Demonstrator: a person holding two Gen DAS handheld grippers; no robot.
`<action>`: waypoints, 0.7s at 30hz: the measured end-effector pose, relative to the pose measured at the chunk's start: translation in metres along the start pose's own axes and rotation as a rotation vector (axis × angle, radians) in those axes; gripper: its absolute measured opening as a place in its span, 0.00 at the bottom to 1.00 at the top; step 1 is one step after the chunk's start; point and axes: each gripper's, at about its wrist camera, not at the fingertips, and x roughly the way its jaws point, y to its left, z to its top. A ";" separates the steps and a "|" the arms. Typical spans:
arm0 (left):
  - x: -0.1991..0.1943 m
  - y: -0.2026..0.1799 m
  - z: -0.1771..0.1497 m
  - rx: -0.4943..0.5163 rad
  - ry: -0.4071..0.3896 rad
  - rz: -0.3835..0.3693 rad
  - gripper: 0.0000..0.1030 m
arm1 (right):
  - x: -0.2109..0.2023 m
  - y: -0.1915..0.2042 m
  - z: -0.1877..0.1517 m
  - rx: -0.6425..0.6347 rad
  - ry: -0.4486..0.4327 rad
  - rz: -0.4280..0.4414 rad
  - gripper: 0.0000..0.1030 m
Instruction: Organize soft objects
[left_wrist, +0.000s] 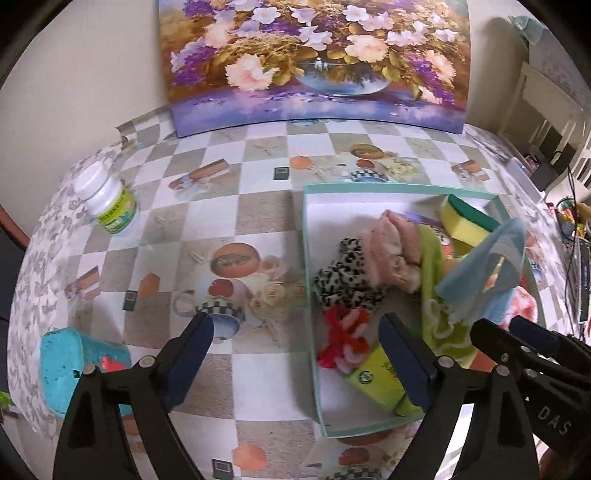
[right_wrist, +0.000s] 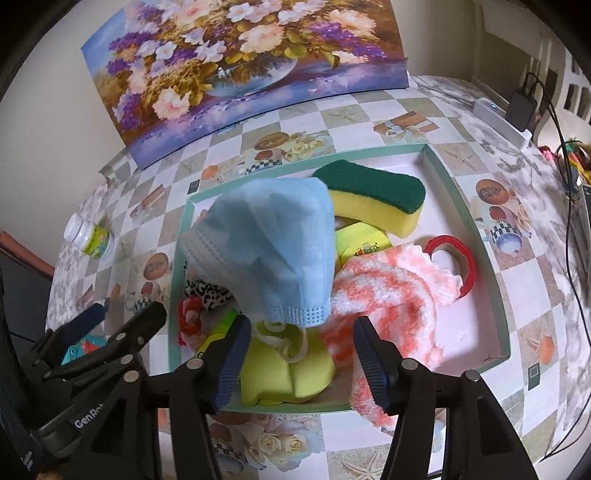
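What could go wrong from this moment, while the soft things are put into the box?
1. The orange-white fluffy cloth hangs over the near wall of the box and may slide out.
2. The blue face mask sits loosely on the pile and may fall.
3. The blue sponge lies outside the box and may be forgotten.

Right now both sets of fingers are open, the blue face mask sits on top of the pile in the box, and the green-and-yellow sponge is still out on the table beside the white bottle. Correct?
Not quite. The green-and-yellow sponge is inside the box, as the right wrist view shows. The white bottle stands alone on the table. Both sets of fingers are open, and the blue face mask tops the pile.
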 end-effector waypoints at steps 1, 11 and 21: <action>0.000 0.001 0.000 0.000 -0.002 0.008 0.93 | 0.000 0.001 0.000 -0.003 0.000 -0.003 0.66; 0.000 0.024 -0.007 -0.058 0.029 0.050 0.94 | -0.001 0.002 -0.003 -0.015 -0.020 -0.021 1.00; -0.031 0.049 -0.017 -0.133 -0.032 0.100 0.94 | -0.017 0.011 -0.018 -0.047 -0.045 -0.026 1.00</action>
